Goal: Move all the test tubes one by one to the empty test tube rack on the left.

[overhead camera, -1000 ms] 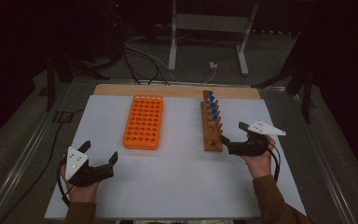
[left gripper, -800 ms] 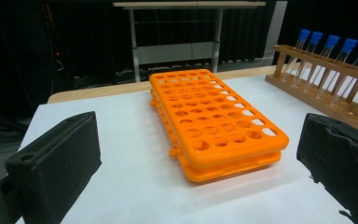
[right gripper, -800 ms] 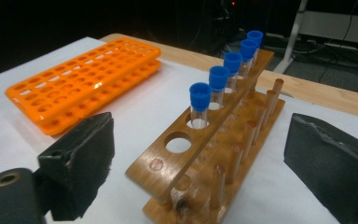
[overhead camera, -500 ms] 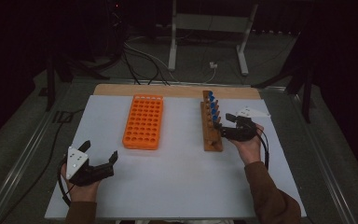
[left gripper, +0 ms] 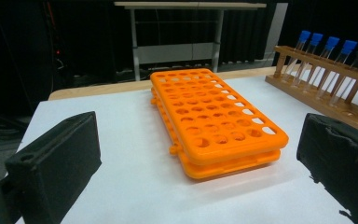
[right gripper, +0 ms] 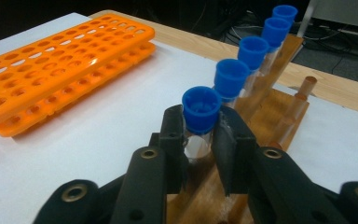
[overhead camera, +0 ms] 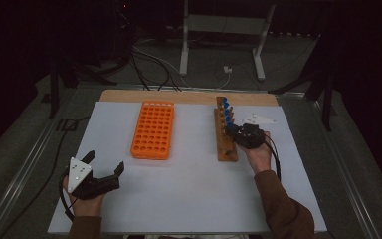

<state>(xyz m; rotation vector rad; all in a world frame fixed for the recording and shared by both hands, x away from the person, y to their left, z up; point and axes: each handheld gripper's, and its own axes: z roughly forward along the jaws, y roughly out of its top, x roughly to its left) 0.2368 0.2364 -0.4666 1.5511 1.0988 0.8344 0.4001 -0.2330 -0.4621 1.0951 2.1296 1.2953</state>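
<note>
Where tongs (right gripper: 199, 140) pinch: nearest tube (right gripper: 199, 120).

Wooden rack (left gripper: 327, 95) cut by right edge; gripped tube's (right gripper: 200, 121) lower part hidden.

— Where on the table (overhead camera: 189, 199)?
— Tube tray (overhead camera: 153, 129) left of centre, wooden tube rack (overhead camera: 226, 144) to its right, well apart.
— In the rack?
— Five capped tubes (right gripper: 200, 119) in a row, far end.
— Behind?
— A frame stand (overhead camera: 221, 30), on the floor.

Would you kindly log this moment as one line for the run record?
right gripper: jaws just closed on nearest blue-capped clear tube | tube in wooden rack | left gripper: open, idle | orange plastic rack: untouched
</note>
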